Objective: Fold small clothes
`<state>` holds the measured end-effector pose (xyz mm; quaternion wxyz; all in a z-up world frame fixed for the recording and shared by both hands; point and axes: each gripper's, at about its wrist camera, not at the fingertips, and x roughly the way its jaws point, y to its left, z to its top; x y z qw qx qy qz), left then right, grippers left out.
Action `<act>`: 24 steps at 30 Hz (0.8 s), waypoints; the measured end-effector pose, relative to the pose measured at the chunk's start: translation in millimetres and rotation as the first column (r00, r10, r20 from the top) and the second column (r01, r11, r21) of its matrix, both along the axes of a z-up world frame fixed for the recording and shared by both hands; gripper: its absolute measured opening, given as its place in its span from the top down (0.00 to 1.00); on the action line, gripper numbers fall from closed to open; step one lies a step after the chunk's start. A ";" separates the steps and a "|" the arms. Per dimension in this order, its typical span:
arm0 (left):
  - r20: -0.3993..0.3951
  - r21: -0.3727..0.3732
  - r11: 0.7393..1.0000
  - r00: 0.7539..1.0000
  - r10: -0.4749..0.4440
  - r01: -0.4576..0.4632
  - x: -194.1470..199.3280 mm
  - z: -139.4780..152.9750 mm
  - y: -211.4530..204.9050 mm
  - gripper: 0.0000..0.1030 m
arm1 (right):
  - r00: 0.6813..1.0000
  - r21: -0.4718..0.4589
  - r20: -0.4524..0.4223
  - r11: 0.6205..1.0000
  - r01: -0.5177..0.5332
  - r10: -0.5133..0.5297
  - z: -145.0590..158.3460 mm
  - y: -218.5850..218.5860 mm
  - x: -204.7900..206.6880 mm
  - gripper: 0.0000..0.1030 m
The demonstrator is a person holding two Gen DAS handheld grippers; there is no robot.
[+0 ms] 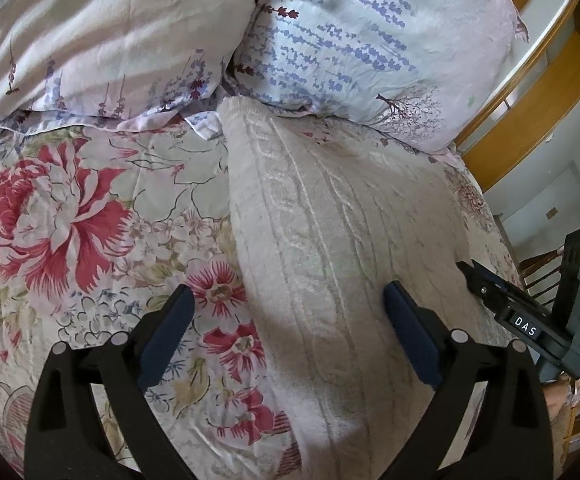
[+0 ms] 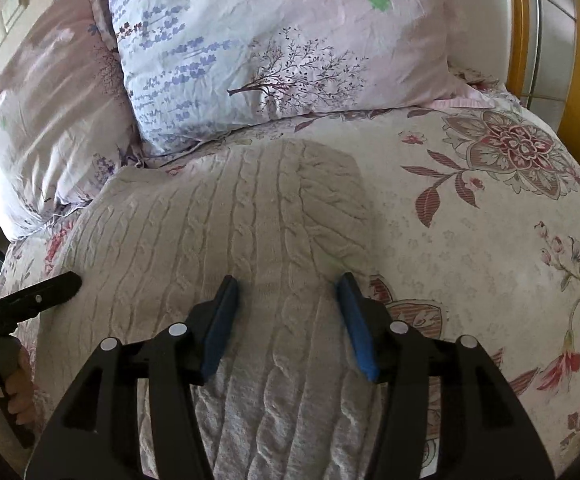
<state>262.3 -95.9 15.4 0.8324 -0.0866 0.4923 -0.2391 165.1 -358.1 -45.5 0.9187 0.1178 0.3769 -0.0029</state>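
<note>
A cream cable-knit sweater (image 1: 330, 248) lies folded into a long strip on the floral bedspread (image 1: 70, 220); it also shows in the right wrist view (image 2: 226, 232). My left gripper (image 1: 290, 296) is open and empty, its jaws wide apart just above the sweater's left edge. My right gripper (image 2: 288, 284) is open and empty, hovering over the sweater's near right part. The right gripper also shows at the right edge of the left wrist view (image 1: 530, 312), and the left gripper at the left edge of the right wrist view (image 2: 30, 300).
Two pillows with lavender print (image 1: 370, 40) (image 1: 90, 40) lie at the head of the bed, touching the sweater's far end. A wooden headboard and cupboard (image 1: 530, 92) stand at the right. The bedspread (image 2: 490, 240) extends to the right of the sweater.
</note>
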 end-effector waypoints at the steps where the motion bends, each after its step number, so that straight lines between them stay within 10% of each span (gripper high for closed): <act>1: 0.000 0.000 1.000 1.000 0.000 0.000 0.3 -0.3 -0.2 0.07 | 1.000 0.001 0.002 1.000 0.000 0.000 0.0 0.3 -0.6 0.48; 10: 0.006 0.003 1.000 1.000 -0.005 0.004 0.2 -2.9 -1.5 0.06 | 1.000 0.019 -0.015 1.000 -0.009 0.010 0.1 -1.3 1.5 0.47; 24: -0.124 -0.275 0.961 0.991 -0.043 0.007 12.1 -9.7 15.1 0.13 | 0.994 0.473 -0.109 0.878 0.070 -0.021 -5.5 -76.8 15.3 0.33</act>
